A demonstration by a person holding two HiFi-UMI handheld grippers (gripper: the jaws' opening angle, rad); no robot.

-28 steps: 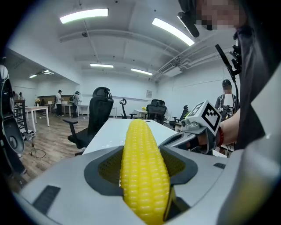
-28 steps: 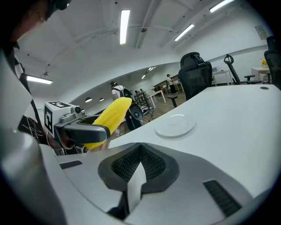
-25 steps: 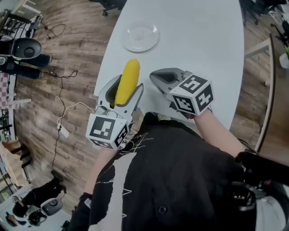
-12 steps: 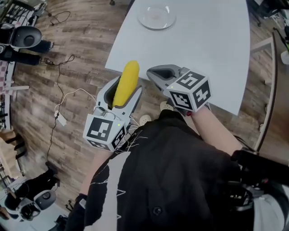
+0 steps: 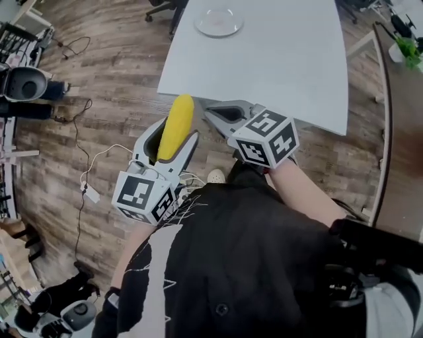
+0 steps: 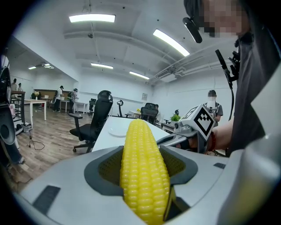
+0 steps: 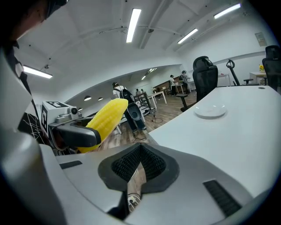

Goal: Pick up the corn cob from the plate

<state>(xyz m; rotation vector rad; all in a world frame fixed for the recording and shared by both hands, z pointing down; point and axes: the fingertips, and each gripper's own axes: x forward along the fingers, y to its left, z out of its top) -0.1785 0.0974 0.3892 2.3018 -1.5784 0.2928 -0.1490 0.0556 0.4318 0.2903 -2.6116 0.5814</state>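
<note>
A yellow corn cob (image 5: 174, 127) stands lengthwise between the jaws of my left gripper (image 5: 176, 134), which is shut on it; its tip sticks out past the jaw ends. In the left gripper view the corn cob (image 6: 142, 171) fills the middle. My right gripper (image 5: 213, 109) is just to the right, shut with nothing between its pads (image 7: 139, 165). Both are over the wooden floor, short of the near edge of the white table (image 5: 277, 59). The empty glass plate (image 5: 219, 22) lies at the table's far end. From the right gripper view the corn cob (image 7: 105, 118) shows at left.
An office chair (image 5: 162, 10) stands beside the table's far left corner. Cables (image 5: 86, 165) and black equipment (image 5: 26, 82) lie on the floor to the left. A second table edge and a plant (image 5: 410, 49) are at the right. People stand far off in the room.
Both grippers have drawn back from the table, the corn cob still in the left one. They were above the tabletop and are now beyond its near edge; the plate looks farther away.
</note>
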